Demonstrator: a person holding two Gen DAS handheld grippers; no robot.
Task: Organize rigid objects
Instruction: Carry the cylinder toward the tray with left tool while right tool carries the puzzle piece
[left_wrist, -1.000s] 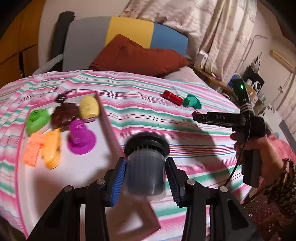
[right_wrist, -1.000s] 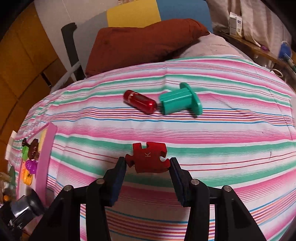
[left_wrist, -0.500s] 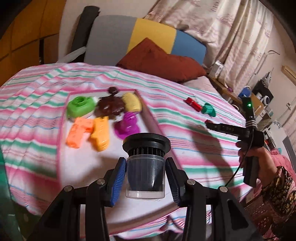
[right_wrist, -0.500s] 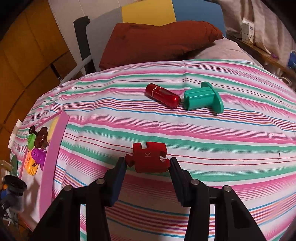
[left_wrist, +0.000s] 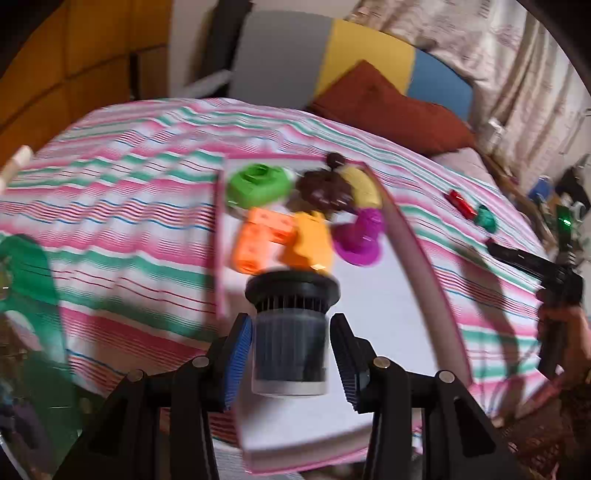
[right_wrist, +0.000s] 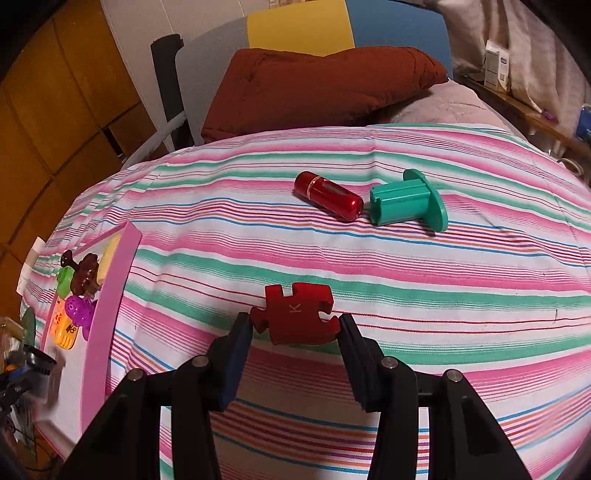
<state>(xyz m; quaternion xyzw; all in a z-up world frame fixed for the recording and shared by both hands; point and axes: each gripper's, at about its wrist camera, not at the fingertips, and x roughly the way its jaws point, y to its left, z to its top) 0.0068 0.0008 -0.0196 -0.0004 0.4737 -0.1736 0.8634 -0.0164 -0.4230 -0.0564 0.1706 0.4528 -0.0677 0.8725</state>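
Sorting well under way; two pieces in hand, two loose on the bed

Left claw (left_wrist: 291, 354) pinching a ribbed dark filter (left_wrist: 291, 332) over the pink tray (left_wrist: 424, 266), six toys at its twelve o'clock; right claw (right_wrist: 295, 332) pinching a red puzzle piece (right_wrist: 295, 312); red capsule (right_wrist: 328, 195) and teal stamp (right_wrist: 404, 203) wait at one o'clock.

One pink-rimmed tray (left_wrist: 417, 258) lay on the striped bedcover (right_wrist: 406, 266). In the tray were six toys: one green ring piece (left_wrist: 258, 184), one brown piece (left_wrist: 325, 188), one pale yellow piece (left_wrist: 364, 184), two orange pieces (left_wrist: 258, 240), and one purple piece (left_wrist: 360, 240). Loose on the cover lay one red capsule (right_wrist: 328, 195) and one teal spool (right_wrist: 406, 205). One red puzzle piece (right_wrist: 295, 314) and one black-capped filter canister (left_wrist: 291, 332) were also counted.
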